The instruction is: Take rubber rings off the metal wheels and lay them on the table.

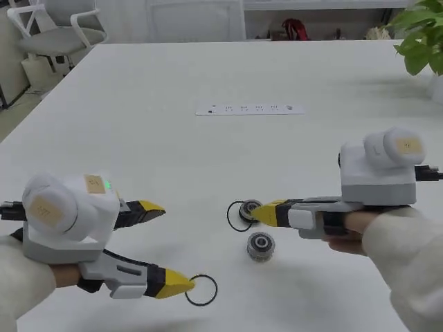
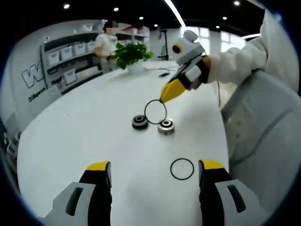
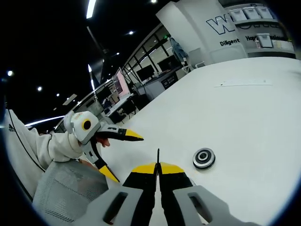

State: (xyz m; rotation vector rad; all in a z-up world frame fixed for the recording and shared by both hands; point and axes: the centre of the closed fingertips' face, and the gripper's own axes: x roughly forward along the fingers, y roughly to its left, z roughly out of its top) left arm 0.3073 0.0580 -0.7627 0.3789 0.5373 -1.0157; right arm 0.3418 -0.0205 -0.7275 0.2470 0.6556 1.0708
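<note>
Black rubber, pinched tight: the held ring [image 1: 237, 216] sits in the right gripper [image 1: 266, 213], whose yellow-tipped jaws are closed on its edge. In the right gripper view it shows edge-on, a thin dark line rising from between the shut tips. From the left gripper view the held ring [image 2: 155, 111] is an upright hoop hanging off the right gripper [image 2: 170, 92], low over the white table [image 1: 208, 152] and between 2 metal wheels. In the head view the far wheel [image 1: 250, 207] lies just behind the hoop, overlapping it at about 2 o'clock, and whether ring and wheel touch I cannot tell. The near wheel [image 1: 261, 245] lies flat at 6 o'clock from the far one, close by but apart. Over to the left gripper [image 1: 163, 244] — jaws spread wide, nothing between the tips, hovering low at the table's near edge. The loose ring [image 1: 201, 290] lies flat on the table at 4 o'clock from it, just beside the tip of the nearer jaw. In the left gripper view the loose ring [image 2: 182, 168] sits inside the open span, close to the right-hand jaw. Well up the table at 12 o'clock from the wheels lies a white power strip [image 1: 249, 109], with a green plant [image 1: 422, 34] at 2 o'clock.
</note>
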